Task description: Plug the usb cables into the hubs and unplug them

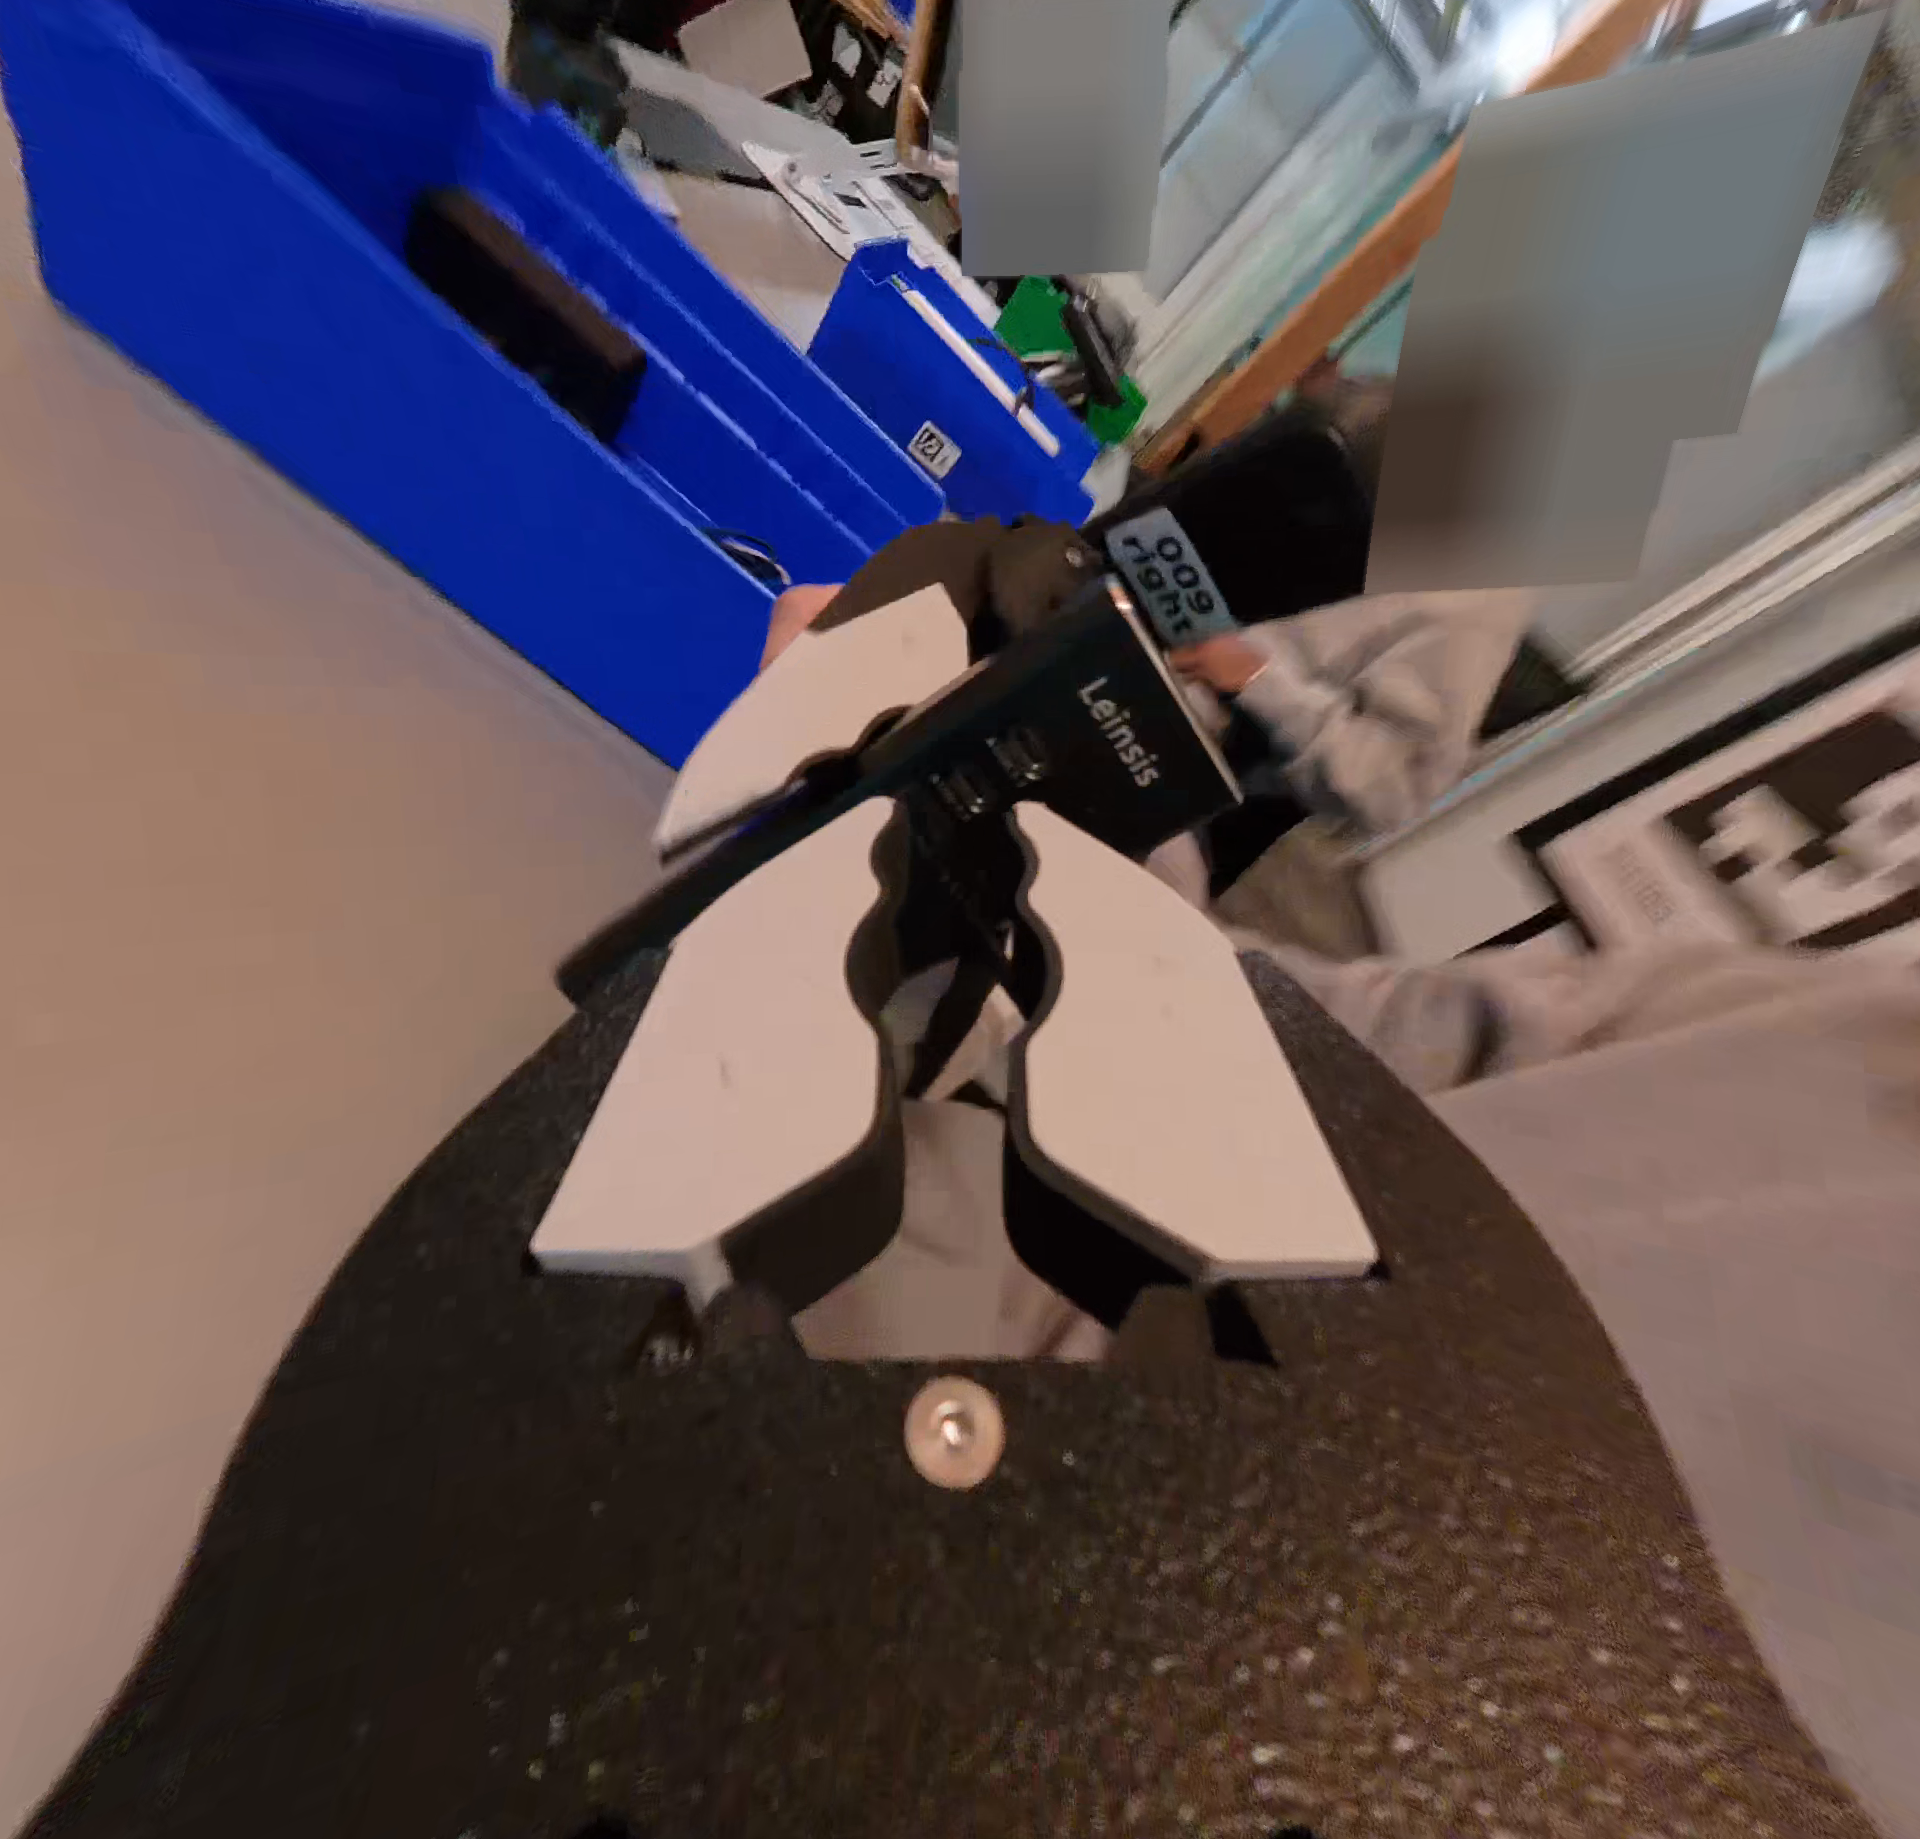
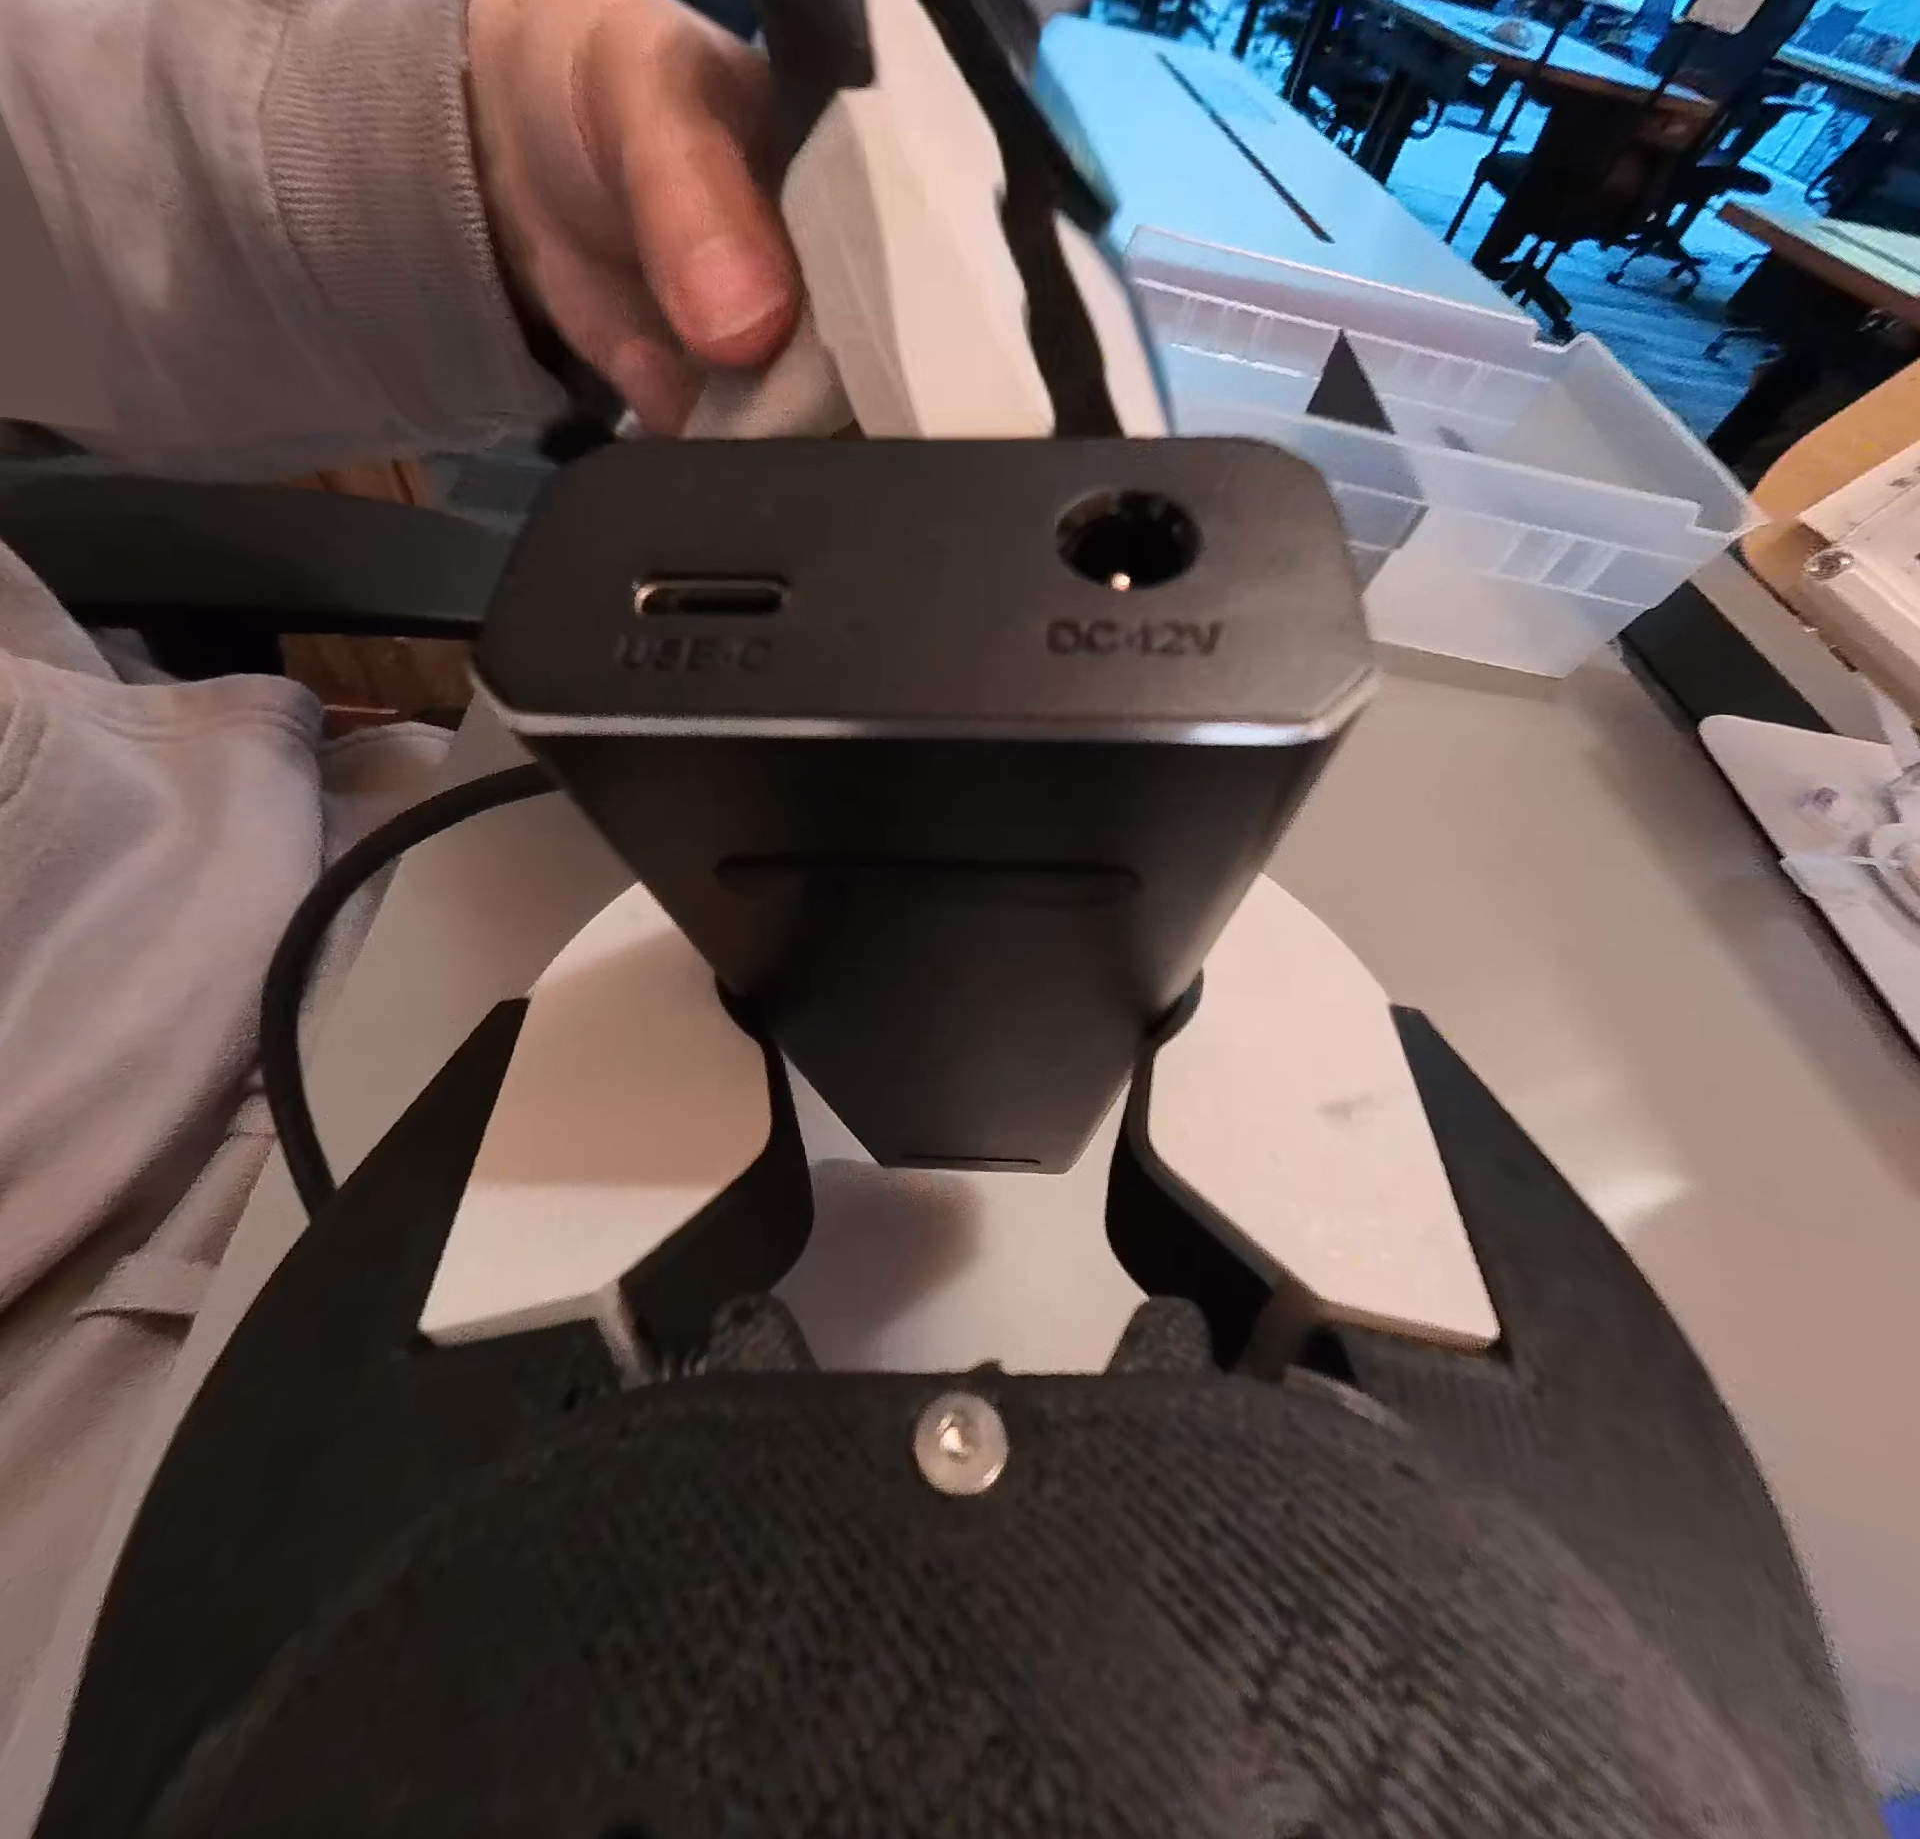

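My left gripper is shut on a black USB plug, and its cable runs back between the white finger pads. The plug's tip meets the port side of a black hub; I cannot tell how deep it sits. My right gripper is shut on the same hub, which is held above the table with its end face towards the camera. In the left wrist view one white pad of the right gripper lies over the hub. A black cable loops at the left.
Large blue bins stand along the far left of the beige table. A clear plastic bin sits just beyond the hub on the right. A person's hand and grey sleeve are close at upper left.
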